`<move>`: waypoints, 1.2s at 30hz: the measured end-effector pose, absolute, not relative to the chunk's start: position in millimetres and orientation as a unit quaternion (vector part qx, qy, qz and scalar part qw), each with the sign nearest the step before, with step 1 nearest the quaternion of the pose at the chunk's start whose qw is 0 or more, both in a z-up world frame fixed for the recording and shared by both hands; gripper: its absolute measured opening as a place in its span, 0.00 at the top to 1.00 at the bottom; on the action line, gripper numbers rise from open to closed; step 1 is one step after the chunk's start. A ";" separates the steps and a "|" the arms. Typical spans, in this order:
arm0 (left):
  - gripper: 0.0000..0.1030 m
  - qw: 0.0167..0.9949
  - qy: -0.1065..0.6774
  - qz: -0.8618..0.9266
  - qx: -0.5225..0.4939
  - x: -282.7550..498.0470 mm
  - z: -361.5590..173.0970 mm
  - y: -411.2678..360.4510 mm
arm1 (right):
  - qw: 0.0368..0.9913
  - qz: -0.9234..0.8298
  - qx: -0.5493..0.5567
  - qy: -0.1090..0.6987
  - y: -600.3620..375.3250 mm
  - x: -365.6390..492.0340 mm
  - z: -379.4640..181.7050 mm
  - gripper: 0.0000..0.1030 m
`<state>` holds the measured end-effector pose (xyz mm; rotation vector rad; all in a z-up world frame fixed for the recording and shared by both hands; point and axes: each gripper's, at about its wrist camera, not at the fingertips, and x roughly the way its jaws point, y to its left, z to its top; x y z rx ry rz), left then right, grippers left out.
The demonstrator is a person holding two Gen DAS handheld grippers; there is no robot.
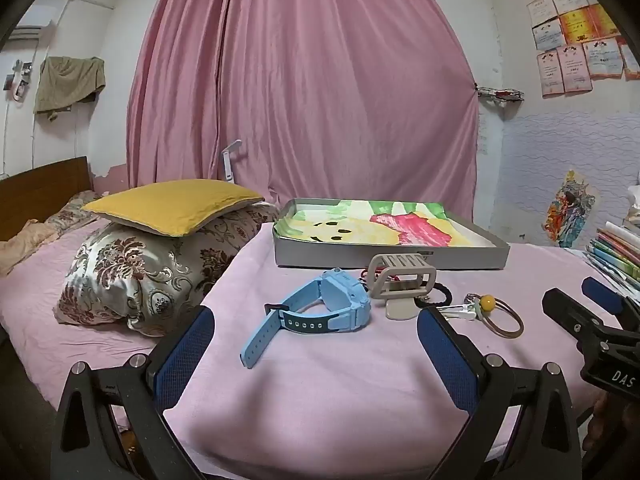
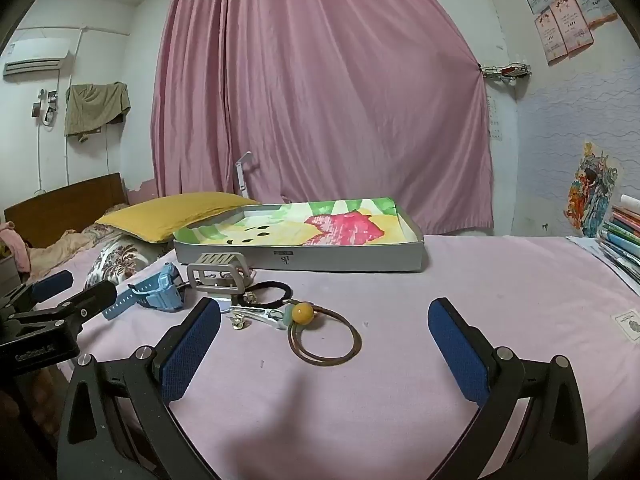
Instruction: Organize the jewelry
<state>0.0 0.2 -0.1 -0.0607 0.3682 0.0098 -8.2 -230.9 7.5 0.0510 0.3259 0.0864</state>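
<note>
A light blue watch [image 1: 320, 304] [image 2: 154, 292] lies on the pink cloth ahead of my left gripper [image 1: 316, 332], which stands open and empty. Behind it sits a beige claw clip [image 1: 400, 278] [image 2: 218, 276], beside a black hair tie [image 2: 268, 294] and a silver clip [image 2: 260, 314]. A brown hair band with a yellow bead [image 2: 324, 340] [image 1: 502, 316] rests in front of my right gripper [image 2: 326, 320], also open with nothing between its fingers. A shallow grey box [image 1: 392, 258] [image 2: 304, 260] with a colourful lining stands farther back.
The cloth covers a raised surface [image 2: 460, 288] beside a bed with a yellow cushion [image 1: 172, 206] and a floral pillow [image 1: 140, 276]. Stacked books [image 2: 624, 236] sit at the right edge. A pink curtain [image 1: 304, 80] hangs behind. The right gripper's body [image 1: 600, 320] shows in the left view.
</note>
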 end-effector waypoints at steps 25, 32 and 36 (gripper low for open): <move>0.01 0.982 0.186 -0.006 -0.029 -0.4 -1.3 -2.5 | 0.985 0.043 0.027 0.164 -231.8 -8.6 5.6 0.01; 0.01 0.982 0.186 -0.006 -0.030 -0.6 -1.8 -2.1 | 0.985 0.043 0.027 0.165 -231.8 -8.7 5.8 0.01; 0.01 0.982 0.186 -0.007 -0.030 -0.4 -2.0 -2.1 | 0.985 0.043 0.027 0.165 -231.5 -8.6 5.6 0.01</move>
